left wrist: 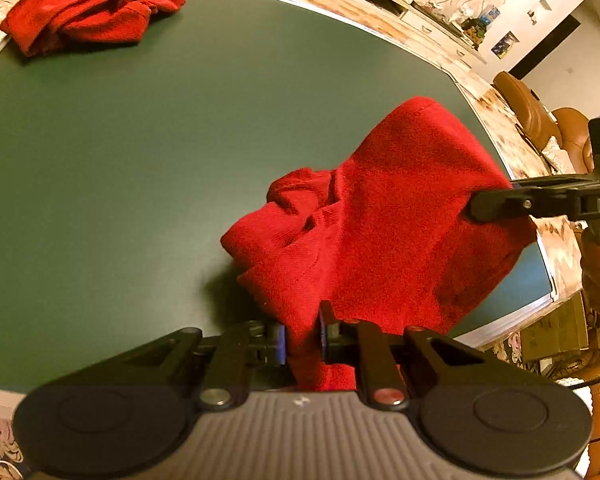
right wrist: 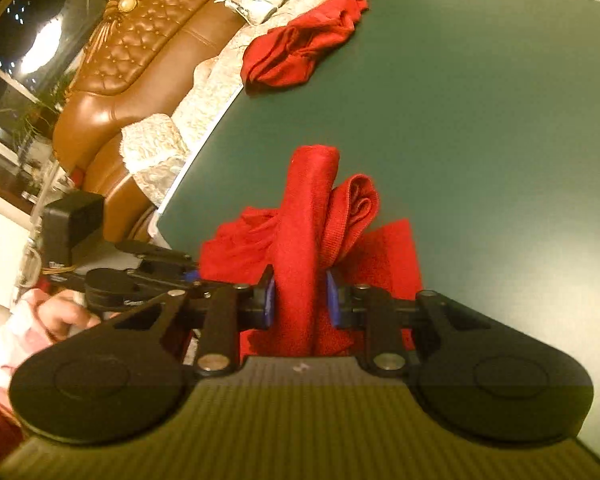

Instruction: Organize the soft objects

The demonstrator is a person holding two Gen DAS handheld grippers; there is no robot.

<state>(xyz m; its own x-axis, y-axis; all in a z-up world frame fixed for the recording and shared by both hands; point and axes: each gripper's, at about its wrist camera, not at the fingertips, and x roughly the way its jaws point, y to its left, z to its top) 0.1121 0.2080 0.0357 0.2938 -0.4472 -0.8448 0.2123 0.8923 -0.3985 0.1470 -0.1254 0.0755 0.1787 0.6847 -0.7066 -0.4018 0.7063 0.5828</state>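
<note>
A red cloth (left wrist: 380, 232) is lifted off the green table mat (left wrist: 120, 168), stretched between both grippers. My left gripper (left wrist: 302, 340) is shut on its near lower edge, with the fabric pinched between the blue pads. My right gripper (left wrist: 476, 206) comes in from the right and grips the cloth's far right edge. In the right wrist view the right gripper (right wrist: 300, 300) is shut on a bunched fold of the red cloth (right wrist: 308, 216), which rises up between its pads. The left gripper (right wrist: 180, 268) shows at the left, holding the same cloth. A second red cloth (left wrist: 92, 12) lies crumpled at the mat's far corner (right wrist: 304, 52).
A pale patterned border (left wrist: 380, 20) rings the mat. Brown leather chairs (right wrist: 140, 60) with a lace cover (right wrist: 160, 148) stand close to the table's edge. A long cabinet (left wrist: 420, 8) with small items runs along the far wall. A person's hand (right wrist: 60, 316) holds the left gripper.
</note>
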